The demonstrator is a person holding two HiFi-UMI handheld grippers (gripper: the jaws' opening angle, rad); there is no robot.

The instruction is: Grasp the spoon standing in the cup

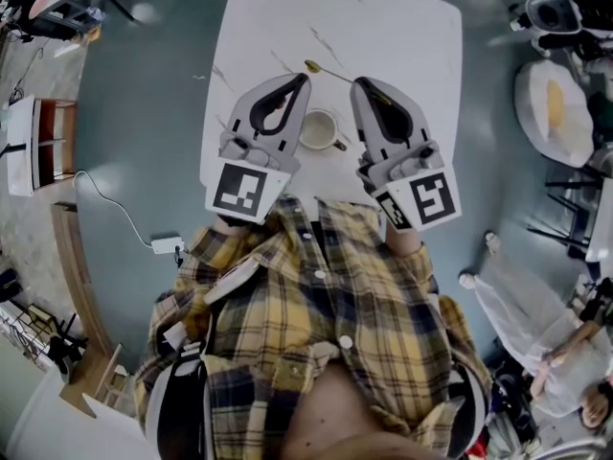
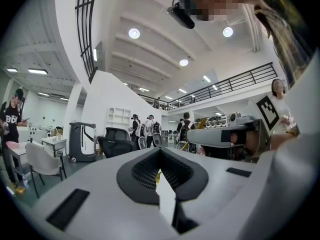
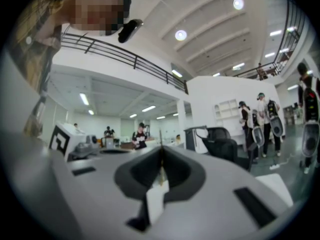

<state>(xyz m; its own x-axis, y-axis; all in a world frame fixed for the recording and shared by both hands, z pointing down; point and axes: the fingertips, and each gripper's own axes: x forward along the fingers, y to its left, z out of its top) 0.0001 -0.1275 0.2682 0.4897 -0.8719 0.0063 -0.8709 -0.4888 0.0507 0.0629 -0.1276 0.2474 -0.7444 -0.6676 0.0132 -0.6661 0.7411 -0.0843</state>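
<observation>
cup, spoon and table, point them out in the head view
cup (image 1: 319, 129), head view, its inside
spoon (image 1: 312, 66), head view, its bowl end
table (image 1: 383, 27), head view, bare top

A white, faintly veined table with rounded corners stands on a grey-green floor and reaches out ahead of both grippers. A pale cup stands on it in the gap between the left gripper and the right gripper, its handle turned toward the right one. Just past the two sets of tips a gold spoon seems to lie flat on the top, bowl by the left tips, handle running to the right tips.
</observation>
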